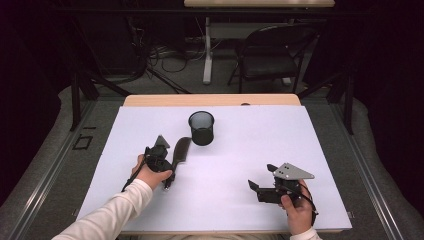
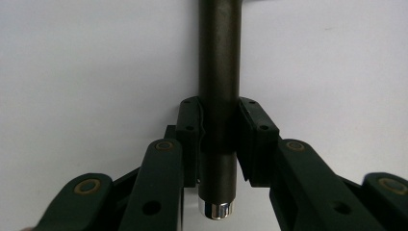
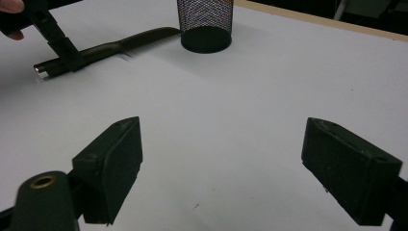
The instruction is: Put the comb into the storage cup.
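Your left gripper (image 1: 165,167) clamps the handle of the dark comb (image 1: 180,150), its teeth reaching ahead toward the mesh cup (image 1: 201,128) just beyond, while your right gripper (image 1: 263,178) waits wide open; next, likely lift and tip it in.

White sleeves (image 1: 117,212); black jaws with brass-ringed pivots (image 2: 88,186).

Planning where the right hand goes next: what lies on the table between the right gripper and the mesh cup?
Nothing: in the right gripper view, bare white table stretches from the open right gripper to the mesh cup.
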Motion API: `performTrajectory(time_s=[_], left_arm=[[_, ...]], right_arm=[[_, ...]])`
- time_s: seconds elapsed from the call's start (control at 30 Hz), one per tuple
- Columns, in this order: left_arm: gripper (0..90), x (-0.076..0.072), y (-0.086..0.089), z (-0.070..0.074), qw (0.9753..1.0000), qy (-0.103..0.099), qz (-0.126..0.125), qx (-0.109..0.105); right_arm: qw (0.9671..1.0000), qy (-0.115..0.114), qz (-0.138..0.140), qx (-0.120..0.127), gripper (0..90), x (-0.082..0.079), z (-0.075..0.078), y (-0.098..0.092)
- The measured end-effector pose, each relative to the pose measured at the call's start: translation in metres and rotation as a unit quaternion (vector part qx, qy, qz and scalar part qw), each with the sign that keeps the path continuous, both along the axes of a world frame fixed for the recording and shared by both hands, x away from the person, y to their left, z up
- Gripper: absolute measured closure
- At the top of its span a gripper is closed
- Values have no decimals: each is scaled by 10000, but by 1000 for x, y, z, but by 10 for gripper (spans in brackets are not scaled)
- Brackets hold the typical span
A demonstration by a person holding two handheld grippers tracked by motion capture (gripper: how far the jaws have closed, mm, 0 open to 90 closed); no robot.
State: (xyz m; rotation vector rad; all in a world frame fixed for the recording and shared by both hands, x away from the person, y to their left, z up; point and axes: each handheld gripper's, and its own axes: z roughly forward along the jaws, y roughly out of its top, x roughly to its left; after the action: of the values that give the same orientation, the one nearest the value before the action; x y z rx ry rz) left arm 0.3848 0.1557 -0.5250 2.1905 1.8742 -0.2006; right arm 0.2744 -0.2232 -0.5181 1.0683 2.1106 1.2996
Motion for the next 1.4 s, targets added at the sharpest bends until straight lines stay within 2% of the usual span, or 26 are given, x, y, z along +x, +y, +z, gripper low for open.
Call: performTrajectory(time_s=[0.3,0.67,0.83,1.0,1.23,1.4], left_arm=[[726,2,6,3,9999,40,23,-154],[727,2,17,8,9994,-26,75,-342],[727,2,22,13,9985,-194,167,-485],[726,1,26,19,9977,-388,169,-527],[726,1,31,27,9958,-602,139,-673],[726,-1,35,33,9935,-832,149,-765]], right_arm=[[10000,5,-14,-4,142,0,0,0],[10000,12,-15,-20,142,0,-1,1],[10000,19,-12,-10,142,0,-1,1],[10000,23,-6,-3,142,0,-1,2],[10000,35,-1,-7,142,0,-1,1],[10000,28,-5,-8,142,1,-2,1]])
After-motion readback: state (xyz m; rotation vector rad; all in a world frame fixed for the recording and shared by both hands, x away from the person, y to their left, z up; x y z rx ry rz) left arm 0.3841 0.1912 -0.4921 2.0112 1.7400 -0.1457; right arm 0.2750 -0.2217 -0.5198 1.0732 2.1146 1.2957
